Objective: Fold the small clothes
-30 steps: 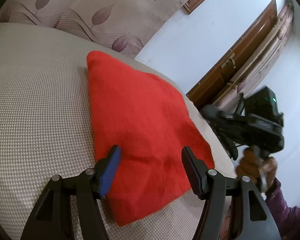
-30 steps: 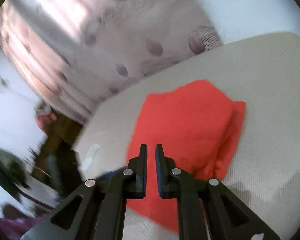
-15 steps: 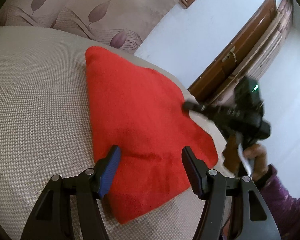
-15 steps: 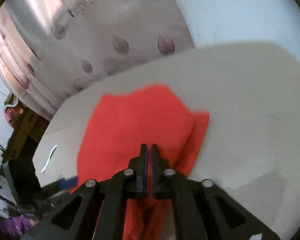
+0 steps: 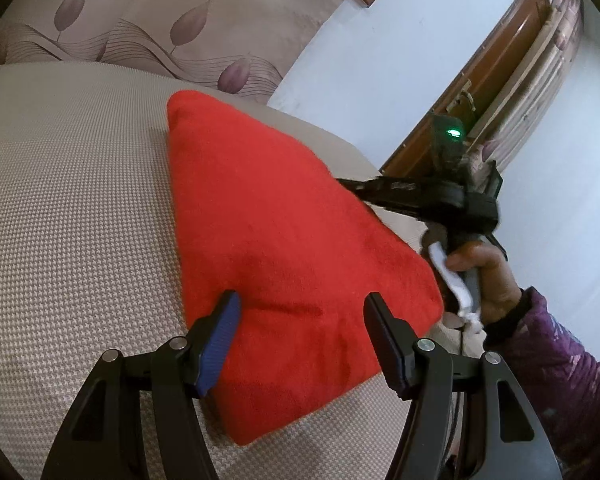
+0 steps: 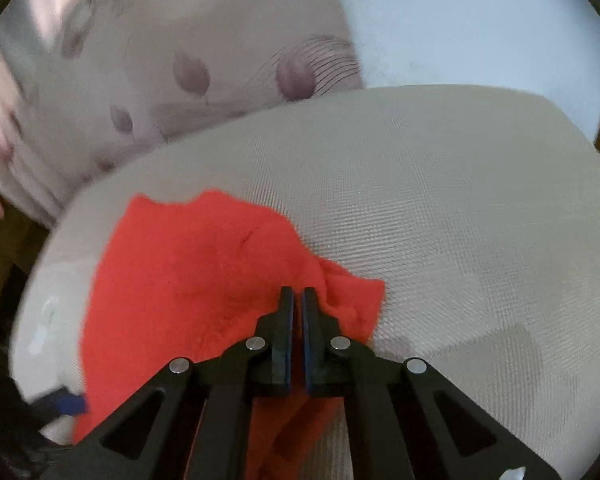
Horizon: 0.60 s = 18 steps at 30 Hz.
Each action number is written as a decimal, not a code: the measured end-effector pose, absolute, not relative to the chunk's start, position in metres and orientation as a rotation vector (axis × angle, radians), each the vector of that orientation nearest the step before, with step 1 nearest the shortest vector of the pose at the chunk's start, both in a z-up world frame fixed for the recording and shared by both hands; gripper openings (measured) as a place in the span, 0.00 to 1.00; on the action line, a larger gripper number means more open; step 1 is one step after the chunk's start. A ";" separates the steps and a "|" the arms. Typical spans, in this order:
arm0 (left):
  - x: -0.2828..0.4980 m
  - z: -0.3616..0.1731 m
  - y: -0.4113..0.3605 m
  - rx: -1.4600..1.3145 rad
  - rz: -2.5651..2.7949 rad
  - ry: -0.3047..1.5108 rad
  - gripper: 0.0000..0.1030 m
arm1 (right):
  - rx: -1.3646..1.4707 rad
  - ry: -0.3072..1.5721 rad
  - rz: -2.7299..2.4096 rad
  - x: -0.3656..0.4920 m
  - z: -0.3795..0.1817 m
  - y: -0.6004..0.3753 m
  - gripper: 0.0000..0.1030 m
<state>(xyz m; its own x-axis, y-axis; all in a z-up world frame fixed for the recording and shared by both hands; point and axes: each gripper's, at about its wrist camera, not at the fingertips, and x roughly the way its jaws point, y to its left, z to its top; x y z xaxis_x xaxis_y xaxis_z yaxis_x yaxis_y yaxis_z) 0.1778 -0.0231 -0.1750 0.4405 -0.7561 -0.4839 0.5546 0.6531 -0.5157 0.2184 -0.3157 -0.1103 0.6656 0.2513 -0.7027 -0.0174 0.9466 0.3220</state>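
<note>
Red fleece, a small folded cloth [image 5: 276, 248] of roughly triangular outline, lies flat on the beige woven surface [image 5: 68, 208]. One corner points toward the far edge of the surface, below the leaf-patterned curtain [image 5: 148, 20]; one broad corner lies nearest the left wrist camera.

Left tongs [image 5: 302, 332]: spread wide above the near part of the cloth. The blue-padded finger [image 5: 220, 340] sits over the cloth's left edge, the black one over its right part. No cloth is pinched.

Right tongs [image 6: 294, 320]: jaws closing, nearly pressed together with a narrow slit between the pads. In the right wrist view they sit at the right-hand part of the cloth [image 6: 196, 280], where the fabric is bunched into a raised fold. Whether fabric is caught between the pads cannot be told. In the left wrist view the tips of the right tongs [image 5: 350, 186] meet the cloth's right edge, held by a hand [image 5: 488, 276] in a purple sleeve.

Bare woven surface extends left of the cloth and far to its right. The right edge of the cloth lies close to the surface's edge, with a pale blue wall [image 5: 380, 52] beyond.
</note>
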 end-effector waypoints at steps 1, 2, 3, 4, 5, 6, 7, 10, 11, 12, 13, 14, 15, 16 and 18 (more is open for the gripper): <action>0.179 -0.175 -0.022 -0.301 -0.828 0.753 0.63 | 0.333 0.807 0.162 0.207 -0.103 -0.319 0.11; 0.179 -0.175 -0.022 -0.301 -0.827 0.753 0.63 | 0.346 0.778 0.174 0.192 -0.094 -0.318 0.11; 0.179 -0.175 -0.022 -0.300 -0.827 0.752 0.63 | 0.342 0.760 0.191 0.179 -0.087 -0.315 0.11; 0.179 -0.176 -0.021 -0.299 -0.827 0.752 0.63 | 0.324 0.744 0.221 0.160 -0.080 -0.306 0.11; 0.179 -0.176 -0.021 -0.299 -0.827 0.752 0.63 | 0.303 0.742 0.235 0.145 -0.077 -0.297 0.10; 0.180 -0.176 -0.021 -0.300 -0.827 0.752 0.63 | 0.277 0.752 0.238 0.129 -0.075 -0.288 0.11; 0.179 -0.176 -0.020 -0.301 -0.827 0.751 0.63 | 0.267 0.762 0.243 0.114 -0.076 -0.280 0.11; 0.176 -0.176 -0.018 -0.303 -0.824 0.749 0.63 | 0.263 0.787 0.239 0.088 -0.088 -0.265 0.10; 0.176 -0.176 -0.018 -0.304 -0.823 0.750 0.63 | 0.216 0.804 0.202 0.085 -0.093 -0.260 0.10; 0.176 -0.176 -0.018 -0.305 -0.823 0.750 0.63 | 0.180 0.827 0.164 0.087 -0.102 -0.257 0.10; 0.176 -0.176 -0.018 -0.306 -0.822 0.751 0.63 | 0.192 0.849 0.150 0.091 -0.110 -0.258 0.10; 0.176 -0.176 -0.017 -0.305 -0.821 0.751 0.63 | 0.224 0.857 0.150 0.093 -0.116 -0.264 0.09; 0.176 -0.176 -0.017 -0.303 -0.817 0.750 0.63 | 0.238 0.845 0.155 0.092 -0.117 -0.268 0.10; 0.175 -0.176 -0.017 -0.299 -0.811 0.748 0.63 | 0.254 0.844 0.163 0.091 -0.117 -0.272 0.11; 0.173 -0.175 -0.017 -0.288 -0.802 0.741 0.63 | 0.345 0.829 0.193 0.089 -0.116 -0.283 0.13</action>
<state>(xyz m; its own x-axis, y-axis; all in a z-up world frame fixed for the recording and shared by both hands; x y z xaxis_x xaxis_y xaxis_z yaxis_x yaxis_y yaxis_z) 0.1728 -0.0166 -0.1753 0.4644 -0.7377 -0.4899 0.5462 0.6741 -0.4973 0.0895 -0.2827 -0.1158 0.6626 0.3005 -0.6861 -0.0338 0.9271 0.3734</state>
